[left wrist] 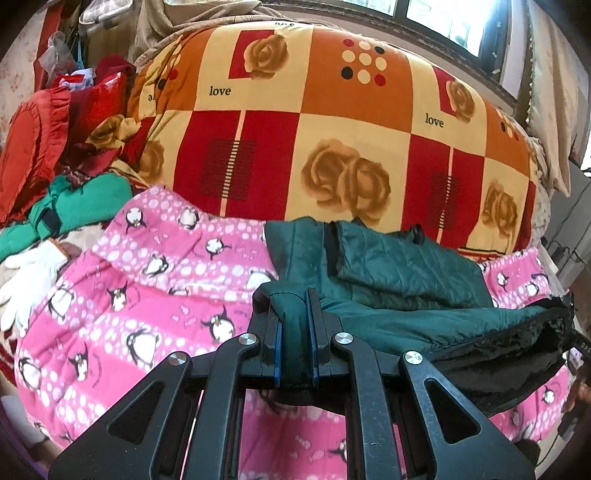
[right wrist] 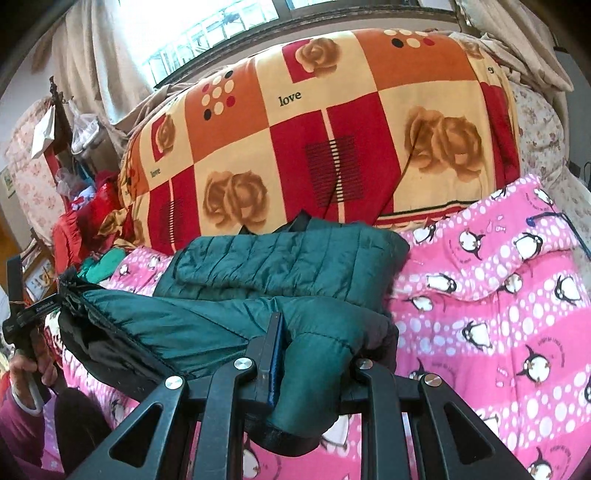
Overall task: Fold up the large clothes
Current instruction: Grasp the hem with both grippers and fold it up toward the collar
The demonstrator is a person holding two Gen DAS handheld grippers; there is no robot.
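Observation:
A dark green quilted jacket (left wrist: 399, 266) with a black lining lies on the pink penguin blanket (left wrist: 140, 295), partly folded over itself. My left gripper (left wrist: 295, 317) is shut on a bunched edge of the jacket, green cloth pinched between its blue pads. My right gripper (right wrist: 314, 354) is shut on another thick fold of the jacket (right wrist: 288, 266), which bulges over and hides its right finger. The near edge hangs lifted between the two grippers, showing the black lining (left wrist: 517, 354). In the right wrist view the left gripper (right wrist: 22, 317) shows at the far left, held by a hand (right wrist: 26, 369).
A large rolled quilt (left wrist: 332, 122) in red, orange and cream squares with roses lies behind the jacket. Red and green clothes (left wrist: 66, 147) and a white glove (left wrist: 26, 280) are piled at the left. A window (right wrist: 207, 26) and curtains stand at the back.

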